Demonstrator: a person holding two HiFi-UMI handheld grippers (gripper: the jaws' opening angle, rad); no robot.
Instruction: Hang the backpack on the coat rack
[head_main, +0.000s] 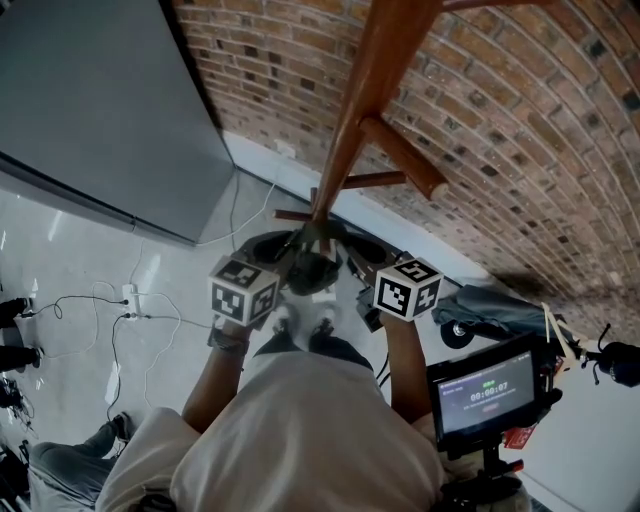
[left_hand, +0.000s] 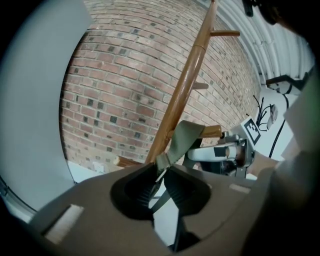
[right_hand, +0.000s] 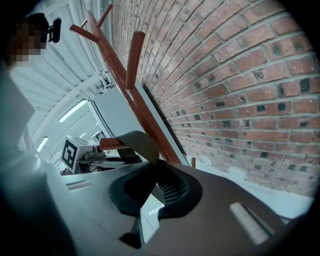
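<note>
Two grips, both on strap webbing. Left gripper view: left claw (left_hand: 161, 169) pinched shut on a grey-green strap (left_hand: 186, 140) that rises in front of the coat rack (left_hand: 186, 85). Right gripper view: right claw (right_hand: 156, 174) clamped on the strap where it bends over a low peg (right_hand: 109, 144). Head view: dark backpack (head_main: 315, 268) between both claws, against the rack's pole.

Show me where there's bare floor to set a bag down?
Bare floor lies left, between the grey panel and the cables. It is crowded around the rack's foot and at right by the monitor.
</note>
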